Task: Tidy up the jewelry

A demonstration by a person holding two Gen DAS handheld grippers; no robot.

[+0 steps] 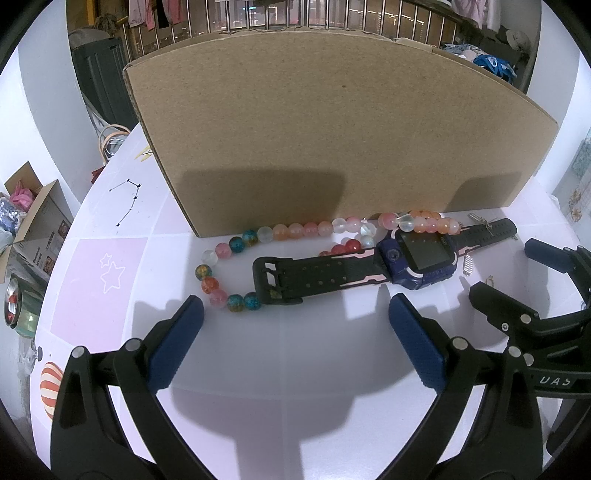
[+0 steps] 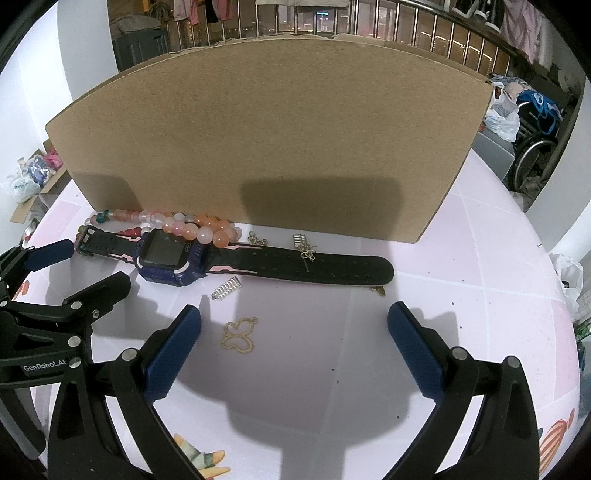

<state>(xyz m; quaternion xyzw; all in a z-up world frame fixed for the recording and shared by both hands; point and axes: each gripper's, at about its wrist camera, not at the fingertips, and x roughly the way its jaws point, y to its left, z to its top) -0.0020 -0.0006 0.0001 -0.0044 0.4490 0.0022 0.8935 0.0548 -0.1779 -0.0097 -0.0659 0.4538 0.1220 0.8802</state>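
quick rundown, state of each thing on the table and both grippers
left gripper: open, empty, above the table
right gripper: open, empty
watch: lying flat, strap unbuckled and stretched out
bead bracelet: lying in a loop, partly over the watch
cardboard box: standing behind the jewelry, inside hidden
butterfly charm: flat on the table, untouched
silver clasp: loose beside the watch
small gold piece: resting on the strap

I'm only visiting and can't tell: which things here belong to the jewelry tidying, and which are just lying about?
Part of the job:
bead necklace
watch
gold butterfly charm
small silver pieces
cardboard box, probably where they go

Just lying about:
open carton on the floor
wheelchair
hanging clothes
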